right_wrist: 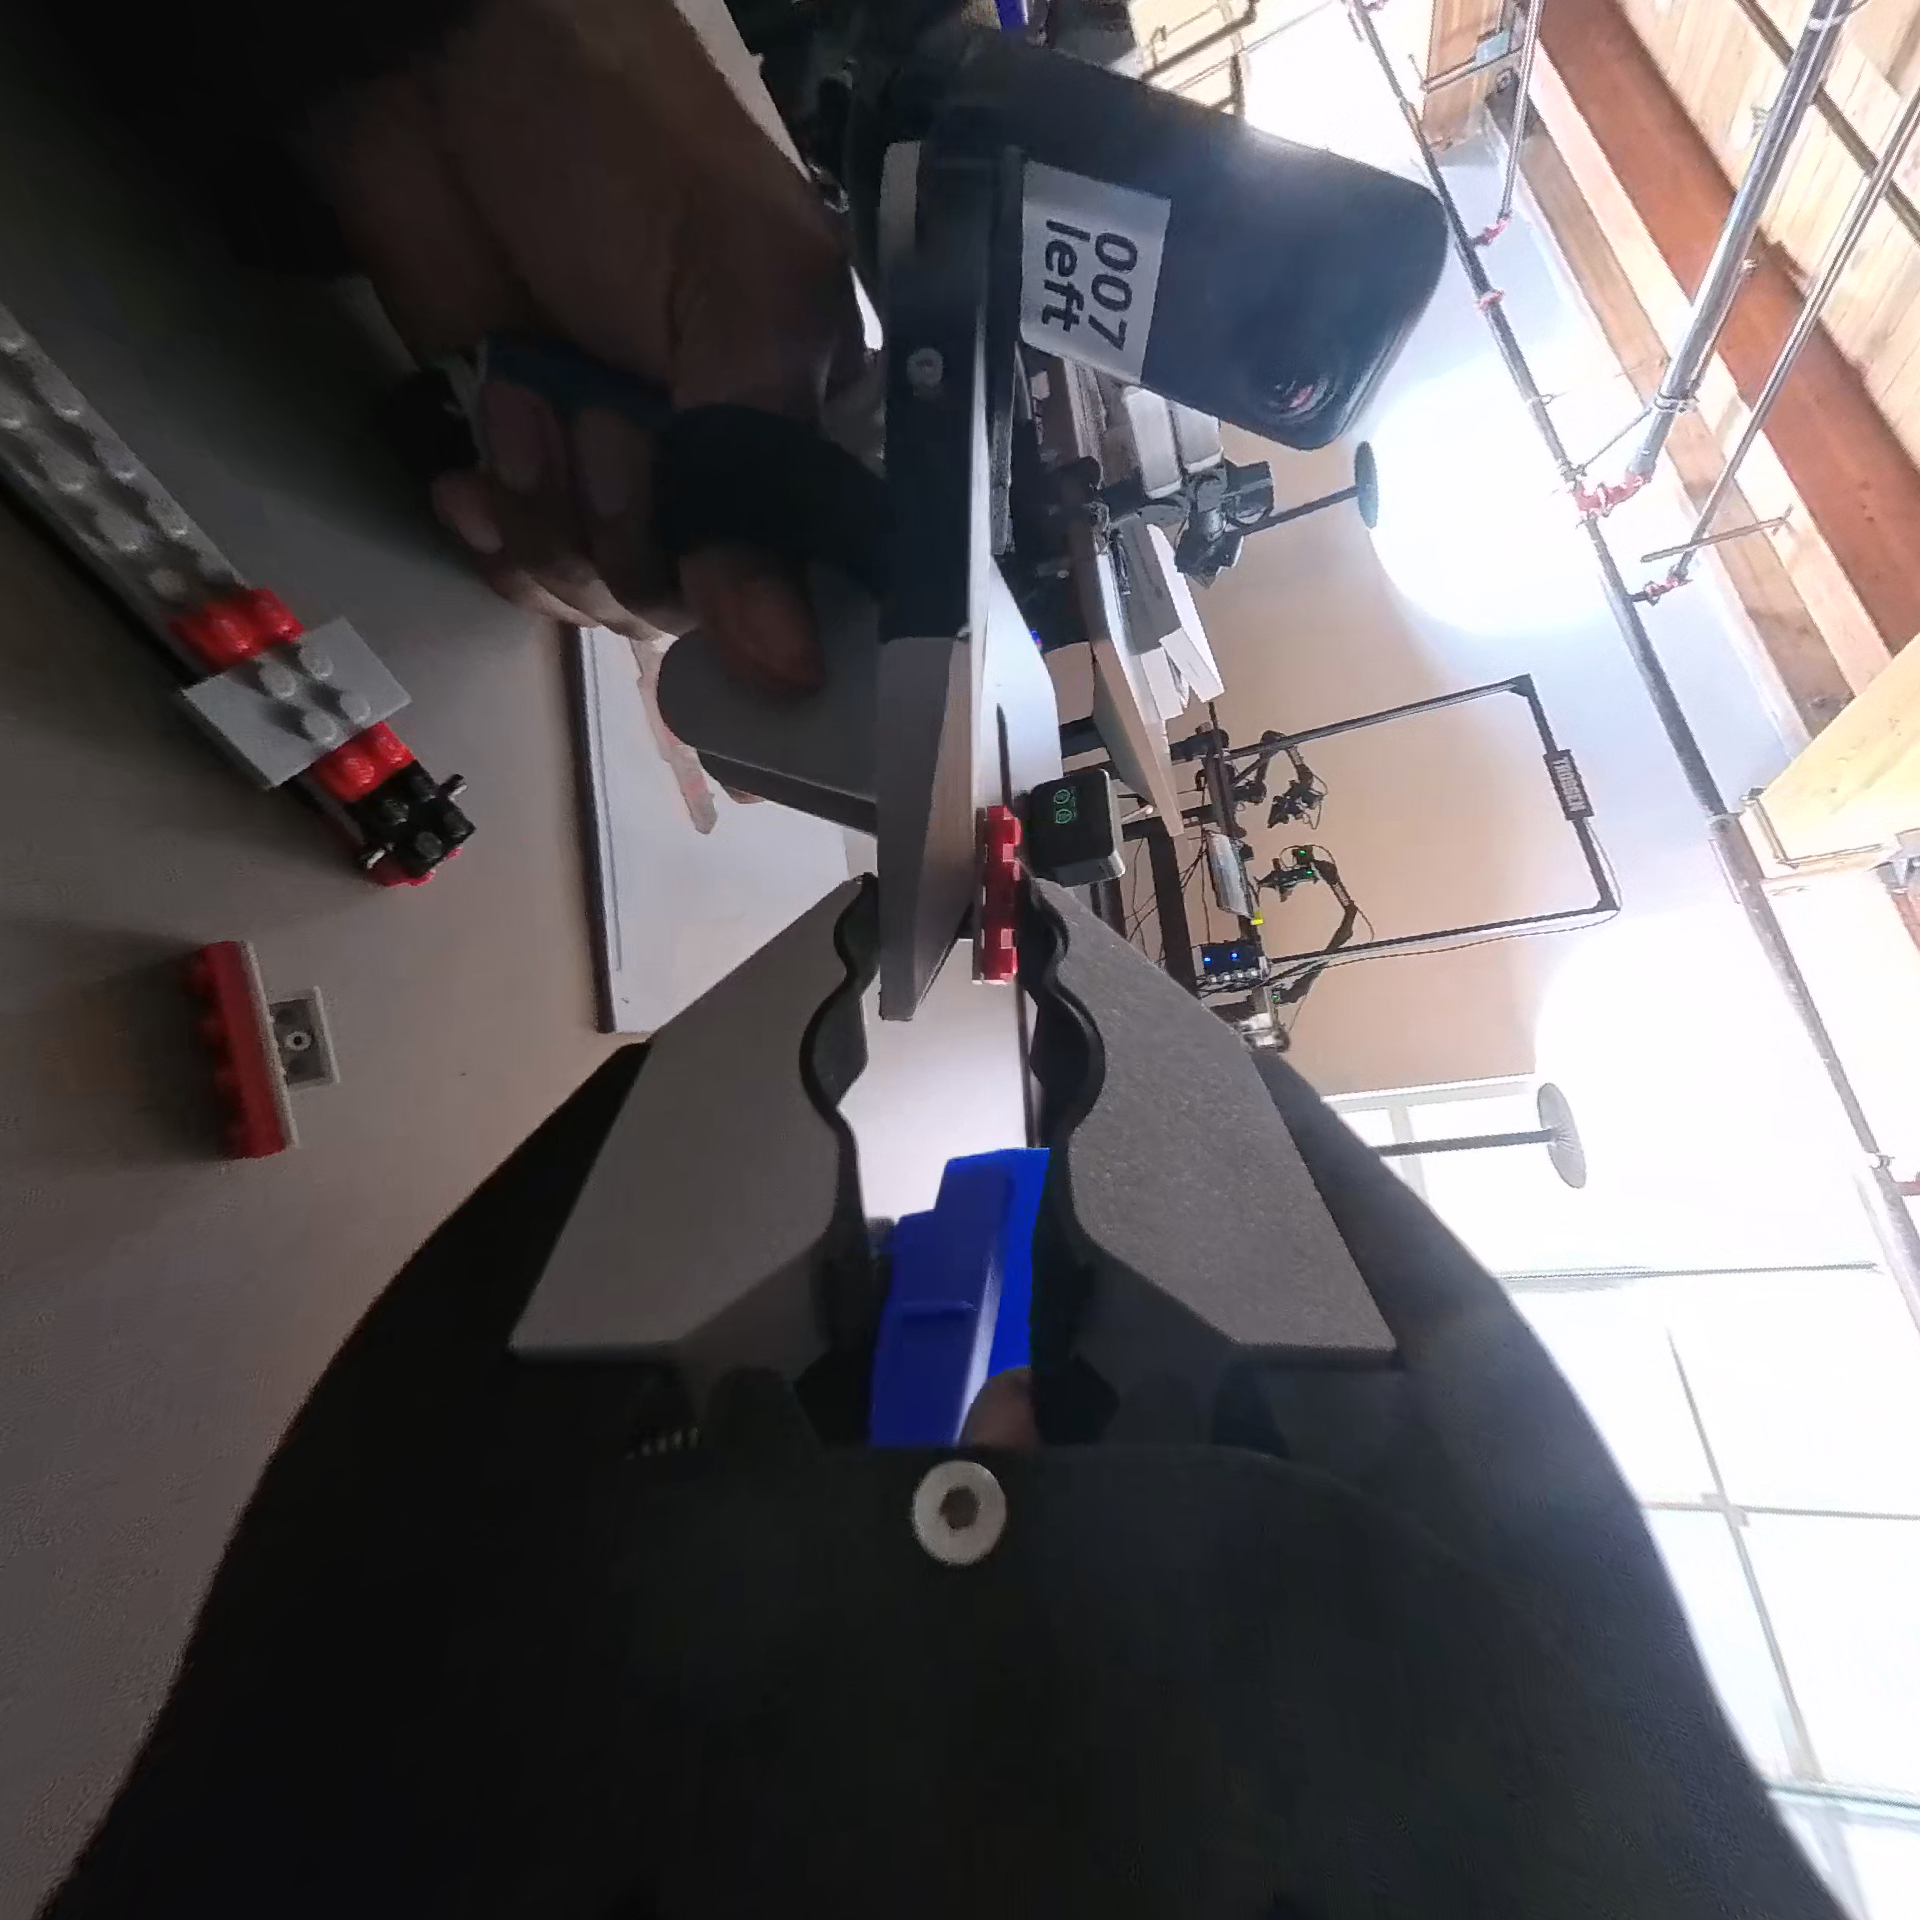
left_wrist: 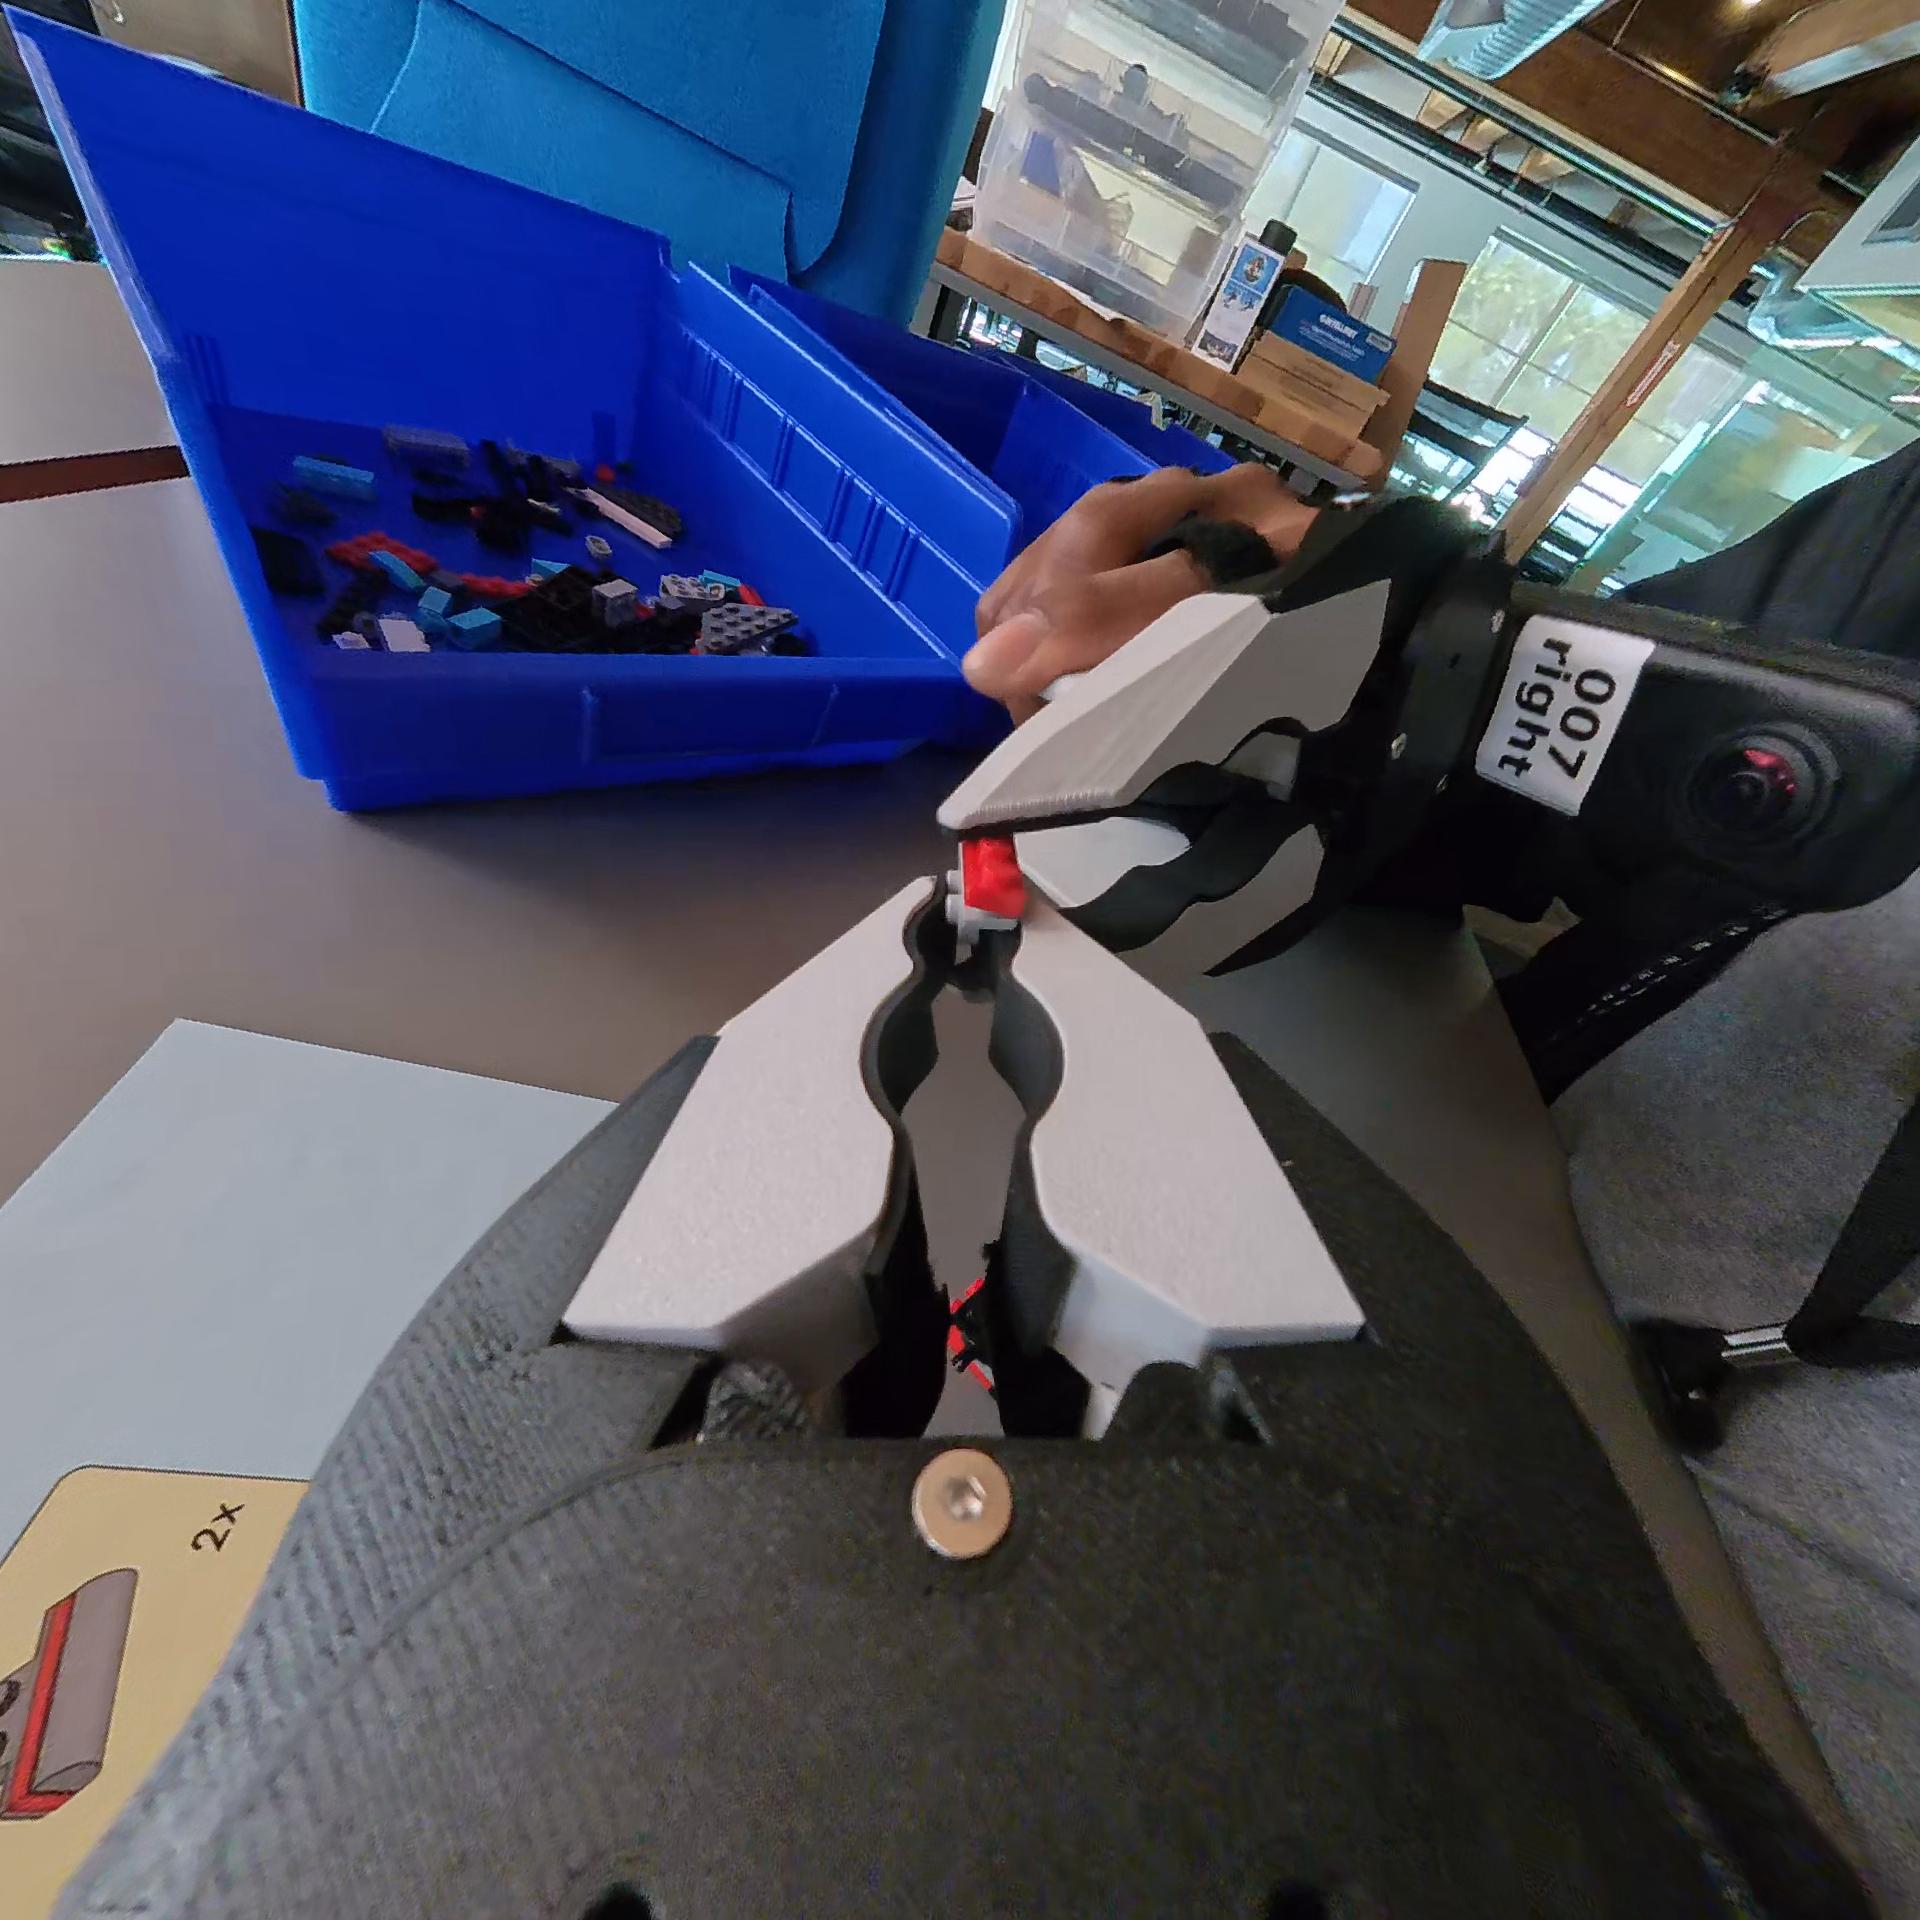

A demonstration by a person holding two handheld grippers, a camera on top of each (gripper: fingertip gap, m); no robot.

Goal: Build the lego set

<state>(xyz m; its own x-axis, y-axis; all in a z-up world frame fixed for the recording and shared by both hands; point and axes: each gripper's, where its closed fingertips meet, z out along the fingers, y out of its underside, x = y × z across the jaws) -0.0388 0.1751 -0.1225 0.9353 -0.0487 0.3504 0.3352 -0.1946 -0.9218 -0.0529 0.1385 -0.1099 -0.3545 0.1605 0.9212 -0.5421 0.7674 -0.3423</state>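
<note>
My left gripper (left_wrist: 961,914) is shut on a small grey piece (left_wrist: 974,921) at its fingertips. A red studded plate (left_wrist: 987,871) sits on top of that piece. My right gripper (left_wrist: 987,847) comes in from the right and is shut on the red plate. In the right wrist view my right gripper (right_wrist: 951,904) straddles the red plate (right_wrist: 1000,894) and the flat finger of the left gripper (right_wrist: 920,977), which reaches down from above. Both hold the pieces above the grey table (left_wrist: 312,831). How the two pieces join is hidden.
A blue bin (left_wrist: 644,717) with several loose bricks (left_wrist: 540,592) stands at the back left. The instruction booklet (left_wrist: 229,1247) lies at the front left. On the table lie a long grey plate assembly with red and black parts (right_wrist: 291,707) and a red brick with a grey piece (right_wrist: 244,1049). Only a small space, under 4 cm, lies between the two pairs of fingers.
</note>
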